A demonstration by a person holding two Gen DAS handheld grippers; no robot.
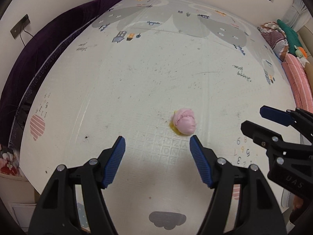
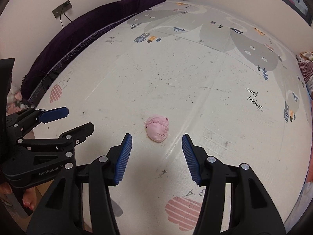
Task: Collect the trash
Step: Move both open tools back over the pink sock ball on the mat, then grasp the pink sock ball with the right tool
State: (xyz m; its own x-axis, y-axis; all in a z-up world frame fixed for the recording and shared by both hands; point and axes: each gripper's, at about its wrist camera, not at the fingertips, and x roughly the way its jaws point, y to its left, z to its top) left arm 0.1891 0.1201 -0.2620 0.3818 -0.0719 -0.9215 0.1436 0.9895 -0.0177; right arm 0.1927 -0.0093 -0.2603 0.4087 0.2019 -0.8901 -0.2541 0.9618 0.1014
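Through my left wrist camera, my left tool (image 1: 157, 144) points down at a pale play mat (image 1: 137, 82) printed with grey hills, small houses and numbers. Its blue pads (image 1: 115, 162) stand apart with nothing between them, so it is open. The task's thing, a crumpled pink wad (image 1: 184, 123), lies on the mat at about one o'clock from the tool's tips, near the right-hand pad but clear of it. A bit of yellow shows under the wad's lower left edge; I cannot tell what that is. At three o'clock my right tool (image 1: 256, 120) reaches in from the frame's edge, its two fingers apart and empty. A dark purple cloth (image 1: 39, 54) runs along the mat's edge at nine to eleven o'clock, and striped bedding (image 1: 297, 78) is piled at two to three o'clock.

Through my right wrist camera, my right tool (image 2: 157, 144) also points down at the mat (image 2: 195, 74), its pads (image 2: 123, 160) spread and holding nothing. The pink wad (image 2: 157, 129) sits on the mat at twelve o'clock, just past the tips and between the lines of the two fingers, touching neither. My left tool (image 2: 78, 118) enters at nine o'clock, open and empty. The purple cloth (image 2: 82, 33) lies at ten to eleven o'clock.
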